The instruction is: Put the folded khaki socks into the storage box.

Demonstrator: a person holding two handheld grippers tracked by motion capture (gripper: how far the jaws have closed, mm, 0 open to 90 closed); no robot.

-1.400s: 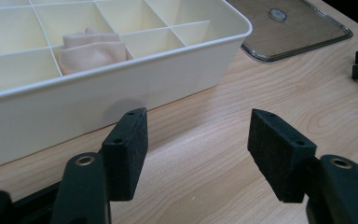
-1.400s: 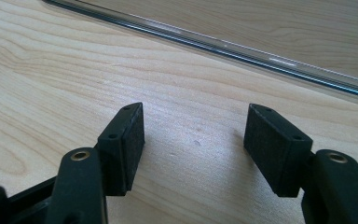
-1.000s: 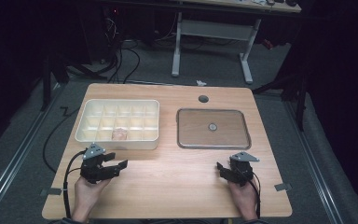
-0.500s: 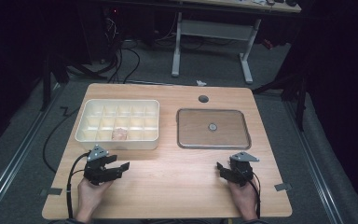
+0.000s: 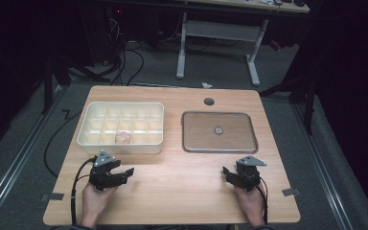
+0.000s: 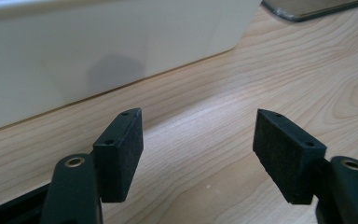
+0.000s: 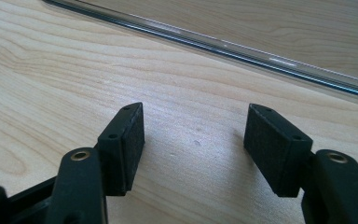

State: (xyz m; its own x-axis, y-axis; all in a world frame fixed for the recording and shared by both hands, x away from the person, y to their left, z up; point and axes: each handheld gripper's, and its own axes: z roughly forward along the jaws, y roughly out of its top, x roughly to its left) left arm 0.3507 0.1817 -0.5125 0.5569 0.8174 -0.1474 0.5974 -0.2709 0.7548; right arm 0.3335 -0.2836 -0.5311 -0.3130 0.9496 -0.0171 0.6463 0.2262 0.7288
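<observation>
The left gripper (image 5: 124,173) rests on the worktop (image 5: 182,182) near the white divided box (image 5: 121,121), fingers apart and empty. The right gripper (image 5: 227,172), near the metal tray (image 5: 219,132), has its fingers apart too.

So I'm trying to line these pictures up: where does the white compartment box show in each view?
High view: the white compartment box sits at centre left on the table, just beyond the left gripper.
Left gripper view: its plain white side wall runs across the top and upper left, above the open jaws.
Right gripper view: I can't find it there.
Shared landmark: the metal tray, whose corner is at top right of the left gripper view.
</observation>
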